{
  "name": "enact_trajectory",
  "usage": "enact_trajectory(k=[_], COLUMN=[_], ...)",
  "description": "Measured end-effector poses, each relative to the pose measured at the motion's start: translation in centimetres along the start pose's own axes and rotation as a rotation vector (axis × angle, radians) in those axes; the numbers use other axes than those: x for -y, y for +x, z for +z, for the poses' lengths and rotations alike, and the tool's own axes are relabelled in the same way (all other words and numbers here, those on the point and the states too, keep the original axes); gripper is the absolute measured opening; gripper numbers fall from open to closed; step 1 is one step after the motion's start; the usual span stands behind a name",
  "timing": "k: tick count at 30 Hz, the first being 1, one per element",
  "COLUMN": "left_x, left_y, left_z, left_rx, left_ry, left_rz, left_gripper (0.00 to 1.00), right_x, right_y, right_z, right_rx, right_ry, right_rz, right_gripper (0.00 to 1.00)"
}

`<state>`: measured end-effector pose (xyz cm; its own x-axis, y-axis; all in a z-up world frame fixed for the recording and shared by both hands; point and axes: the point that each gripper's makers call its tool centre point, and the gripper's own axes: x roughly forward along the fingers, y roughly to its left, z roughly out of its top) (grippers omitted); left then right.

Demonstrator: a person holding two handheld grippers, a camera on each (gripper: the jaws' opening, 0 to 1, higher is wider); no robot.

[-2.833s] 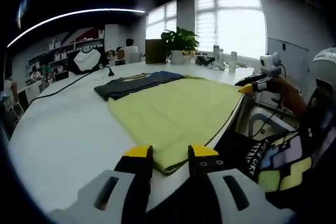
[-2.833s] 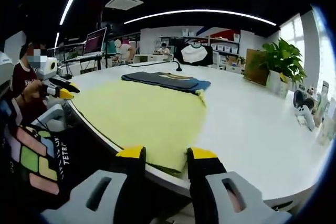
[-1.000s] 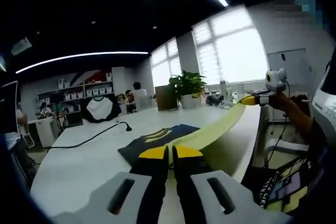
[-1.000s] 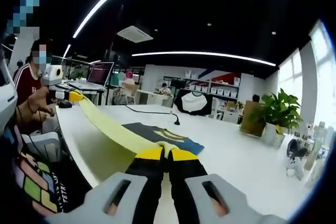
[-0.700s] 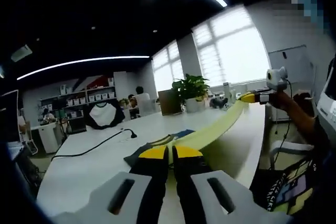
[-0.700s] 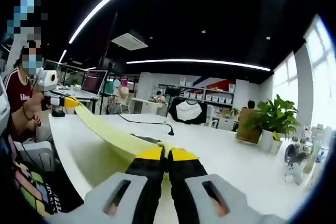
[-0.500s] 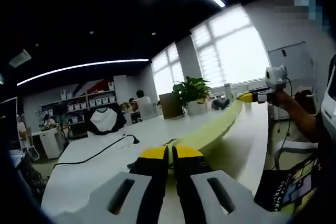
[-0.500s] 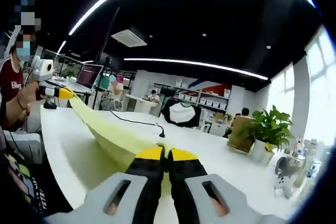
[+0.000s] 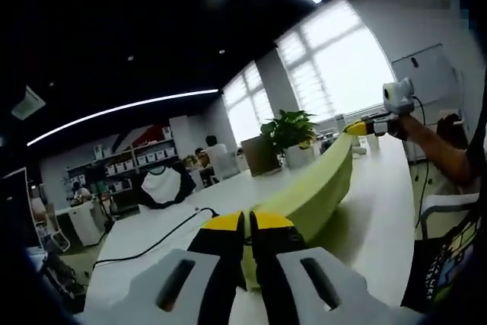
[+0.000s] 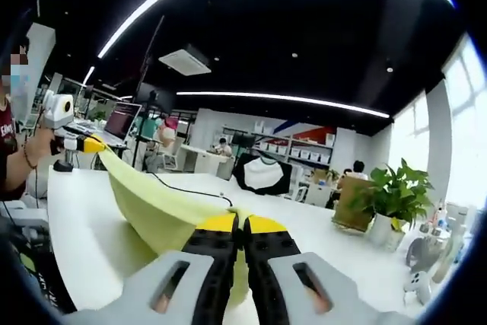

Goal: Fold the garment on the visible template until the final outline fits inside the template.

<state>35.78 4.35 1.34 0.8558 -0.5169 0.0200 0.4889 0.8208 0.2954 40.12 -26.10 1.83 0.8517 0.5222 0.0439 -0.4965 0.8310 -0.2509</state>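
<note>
In the left gripper view, the yellow-tipped black left gripper [image 9: 246,222] is seen with its jaws clamped on one corner of the pale yellow-green cloth garment [image 9: 316,188], which is held stretched in the air above the white tabletop [image 9: 380,211]. In the right gripper view, the matching right gripper [image 10: 239,224] is seen with its jaws pressed together on the opposite corner. Beyond, a black cable [image 10: 183,183] lies on the tabletop, and a green potted plant [image 10: 384,192] stands near its far edge.

Lifted yellow-green cloth [image 9: 319,188] hides the table [image 9: 380,211] behind it — its lower edge hidden behind the tongs.
</note>
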Motion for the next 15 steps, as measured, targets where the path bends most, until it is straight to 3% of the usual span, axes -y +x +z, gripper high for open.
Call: enact_trajectory(k=[2, 8, 12, 15], left_x=[-0.6, -2.6, -3.6, -4.3], left_y=[0.9, 3.5, 4.9, 5.9], left_z=[0.4, -0.3, -1.0, -1.4], left_rx=[0.013, -0.015, -0.042, -0.067], left_ry=[0.031, 0.037, 0.006, 0.052], left_rz=[-0.005, 0.008, 0.002, 0.016], left_gripper=[0.04, 0.04, 0.04, 0.04], right_x=[0.6, 1.5, 2.2, 2.9], right_y=[0.8, 3.1, 4.8, 5.9], right_z=[-0.2, -0.7, -1.4, -1.8], right_rx=[-0.015, -0.034, -0.05, -0.056], right_ry=[0.005, 0.021, 0.048, 0.069], right_rz=[-0.003, 0.007, 0.01, 0.013], right_gripper=[0.0, 0.0, 0.0, 0.0])
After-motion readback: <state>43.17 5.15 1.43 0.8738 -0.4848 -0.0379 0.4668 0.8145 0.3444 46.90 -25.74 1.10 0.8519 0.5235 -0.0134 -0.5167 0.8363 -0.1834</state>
